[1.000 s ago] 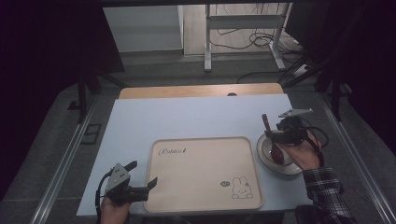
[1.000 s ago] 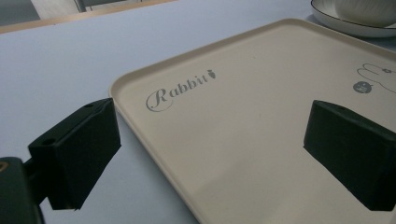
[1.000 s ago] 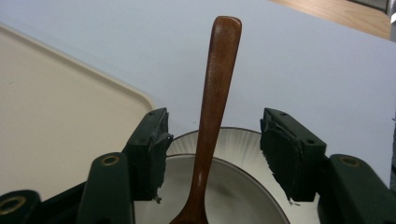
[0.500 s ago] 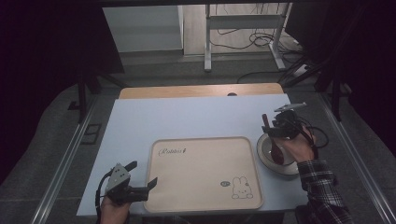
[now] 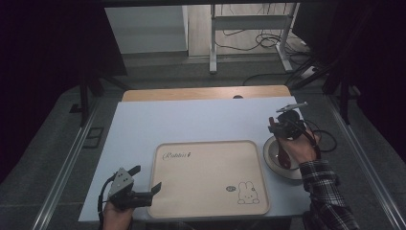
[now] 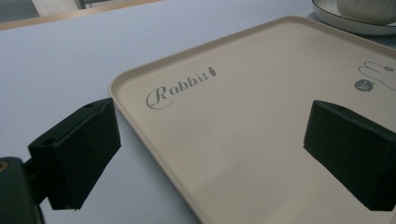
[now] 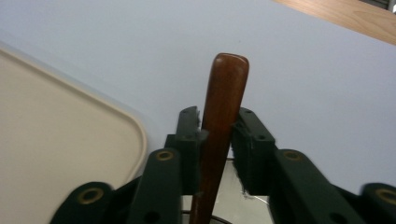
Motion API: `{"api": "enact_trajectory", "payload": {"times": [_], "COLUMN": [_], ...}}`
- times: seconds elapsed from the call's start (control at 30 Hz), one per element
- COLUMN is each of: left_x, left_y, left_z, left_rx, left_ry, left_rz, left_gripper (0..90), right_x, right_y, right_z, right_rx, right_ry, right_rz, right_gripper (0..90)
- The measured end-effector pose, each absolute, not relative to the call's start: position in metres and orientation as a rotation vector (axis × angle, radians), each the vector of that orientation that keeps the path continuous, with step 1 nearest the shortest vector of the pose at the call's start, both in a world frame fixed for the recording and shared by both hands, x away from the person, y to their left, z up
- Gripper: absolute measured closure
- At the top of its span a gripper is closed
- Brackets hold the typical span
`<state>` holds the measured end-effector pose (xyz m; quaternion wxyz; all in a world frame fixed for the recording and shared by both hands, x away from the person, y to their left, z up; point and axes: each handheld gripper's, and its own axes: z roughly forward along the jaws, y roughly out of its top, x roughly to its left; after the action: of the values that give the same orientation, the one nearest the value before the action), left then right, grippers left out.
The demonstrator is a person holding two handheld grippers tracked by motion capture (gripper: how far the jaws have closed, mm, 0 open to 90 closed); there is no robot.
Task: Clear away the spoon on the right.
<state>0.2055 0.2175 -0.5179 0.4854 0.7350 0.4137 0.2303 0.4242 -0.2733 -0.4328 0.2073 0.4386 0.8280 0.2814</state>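
The wooden spoon handle (image 7: 219,135), rising from the bowl (image 5: 282,158) near the surface's right edge, is clamped between the just-closing right gripper (image 7: 217,135) fingers off-centre, so it may twist or slip when lifted.

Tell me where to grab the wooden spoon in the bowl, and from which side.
Grip the wooden spoon on its upper handle, below the rounded tip. It leans up out of the bowl, so the free handle is the easy part. Come from the bowl's near right side with one jaw on each side, as the right hand-held gripper does; its jaws have just been closing around it.
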Motion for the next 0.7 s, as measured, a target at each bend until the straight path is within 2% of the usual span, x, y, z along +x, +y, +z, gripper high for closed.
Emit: {"api": "enact_trajectory", "payload": {"times": [0.1, 0.7], "left_x": [0.206, 0.205], "left_y": [0.217, 0.217], "left_z": [-0.518, -0.518], "left_rx": [1.790, 1.789], "left_ry": [1.006, 1.007], "left_rz": [0.561, 0.563], "left_gripper": [3.3, 3.3], "right_x": [0.423, 0.420], "right_y": [-0.272, -0.274], "right_z": [-0.431, -0.408], "right_rx": [1.199, 1.141], "right_ry": [2.318, 2.403], "right_rz": [0.795, 0.819], "right_gripper": [76.1, 76.5]}}
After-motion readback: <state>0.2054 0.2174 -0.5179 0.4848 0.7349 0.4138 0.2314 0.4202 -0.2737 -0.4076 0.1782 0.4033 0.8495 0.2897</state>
